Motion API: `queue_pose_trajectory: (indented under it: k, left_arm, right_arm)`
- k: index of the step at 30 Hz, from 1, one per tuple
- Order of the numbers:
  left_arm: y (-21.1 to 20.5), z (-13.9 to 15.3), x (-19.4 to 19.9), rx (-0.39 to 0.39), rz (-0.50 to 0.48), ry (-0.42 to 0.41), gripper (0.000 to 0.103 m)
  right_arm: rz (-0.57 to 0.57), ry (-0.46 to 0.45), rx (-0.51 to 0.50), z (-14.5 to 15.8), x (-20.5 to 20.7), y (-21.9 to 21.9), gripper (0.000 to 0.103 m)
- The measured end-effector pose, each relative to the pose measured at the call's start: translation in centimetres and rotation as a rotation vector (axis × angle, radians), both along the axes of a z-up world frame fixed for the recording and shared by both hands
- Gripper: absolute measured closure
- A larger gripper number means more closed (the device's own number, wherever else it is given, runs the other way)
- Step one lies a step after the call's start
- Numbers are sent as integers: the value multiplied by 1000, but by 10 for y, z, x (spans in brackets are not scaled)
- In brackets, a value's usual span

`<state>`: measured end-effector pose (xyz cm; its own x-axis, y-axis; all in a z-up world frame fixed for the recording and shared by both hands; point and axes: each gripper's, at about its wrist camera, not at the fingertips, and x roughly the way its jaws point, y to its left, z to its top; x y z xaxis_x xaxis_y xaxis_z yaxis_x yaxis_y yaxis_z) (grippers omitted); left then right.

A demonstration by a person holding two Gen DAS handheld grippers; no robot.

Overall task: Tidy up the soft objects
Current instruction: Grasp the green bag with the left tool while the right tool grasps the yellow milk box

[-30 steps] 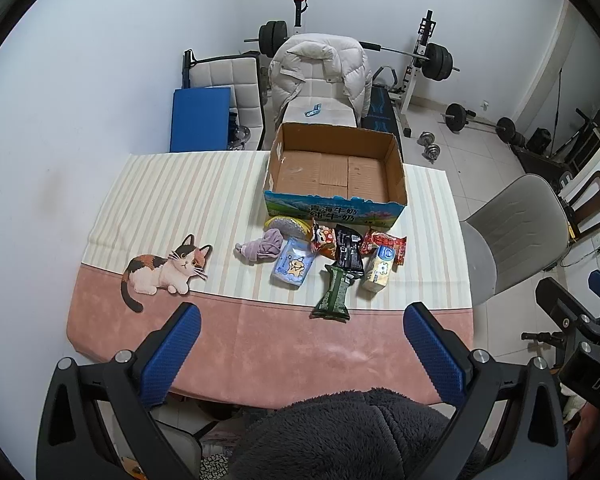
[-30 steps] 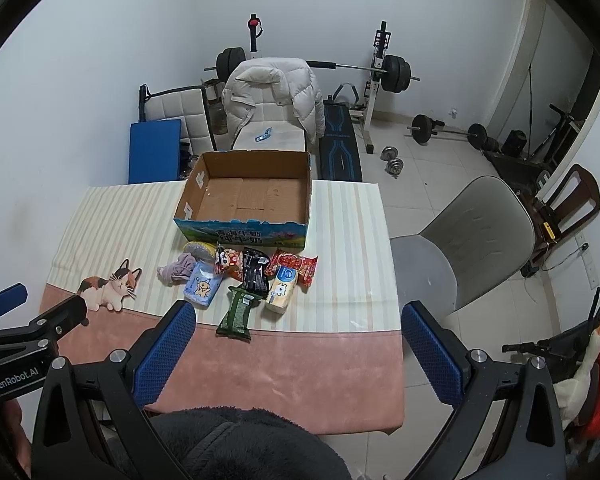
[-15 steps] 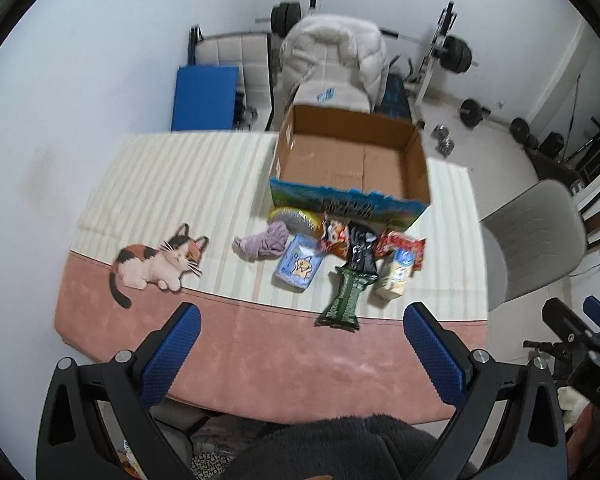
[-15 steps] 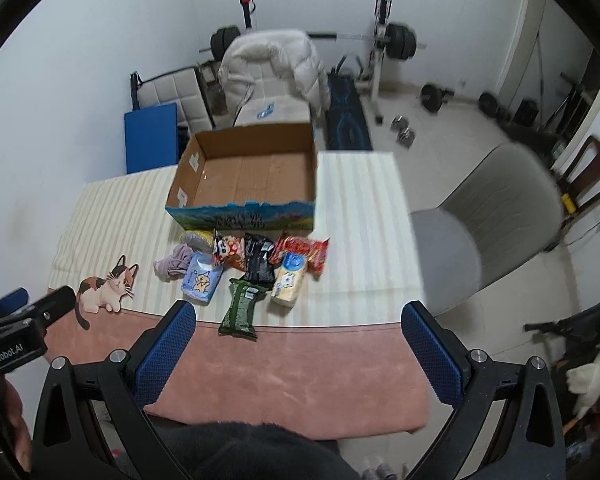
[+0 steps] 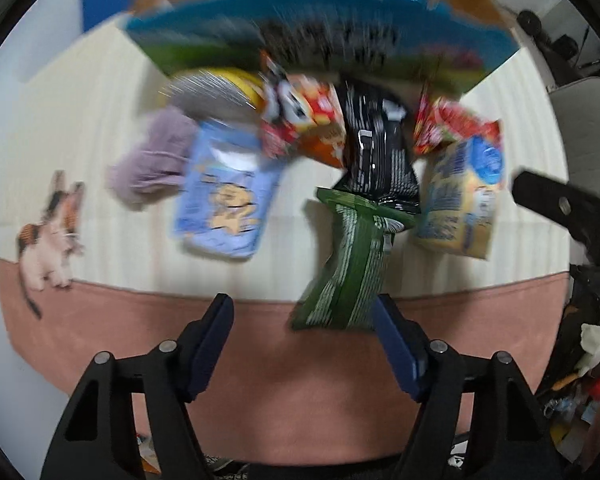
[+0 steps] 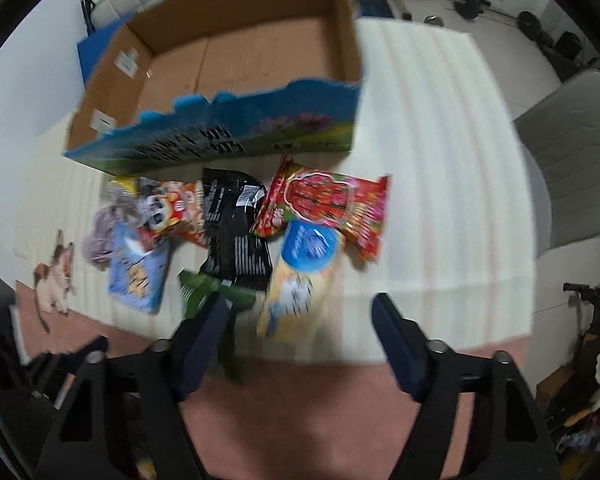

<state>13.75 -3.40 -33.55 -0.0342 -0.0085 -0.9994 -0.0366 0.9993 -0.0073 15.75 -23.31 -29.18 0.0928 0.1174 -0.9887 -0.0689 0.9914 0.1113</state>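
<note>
Both feeds are smeared, so I can read no brand or lettering; the dark characters across the blue-and-green front of the cardboard box are only blurred strokes; the barcode-like white print on the black packet is likewise unreadable.

My left gripper stands wide open and holds nothing; its right finger sits just beside the lower end of the green packet, and I cannot tell whether they touch. My right gripper is also spread wide and empty, with the yellow packet with a blue disc lying between its fingers on the counter.

The soft things lie in a cluster just in front of the box: a lilac cloth at the left, touching the pale blue pouch with a cartoon animal on it; an orange-red snack bag; a red packet at the right.

Only the right view shows the box interior, bare brown card with small white stickers; only the left view shows the green packet whole; both show the printed cat on the cloth.
</note>
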Motion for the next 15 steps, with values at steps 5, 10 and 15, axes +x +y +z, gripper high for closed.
queue_pose_trajectory:
  k: [5, 10, 15]
  left_arm:
    - [-4, -40, 11, -25, 27, 55, 33]
    - [-4, -39, 10, -48, 38, 52, 33]
    - [-10, -44, 12, -127, 48, 88, 33]
  right_arm:
    - [33, 94, -40, -59, 15, 1, 54]
    - [-51, 114, -78, -58, 5, -47, 53]
    - [-162, 167, -28, -73, -4, -82, 26]
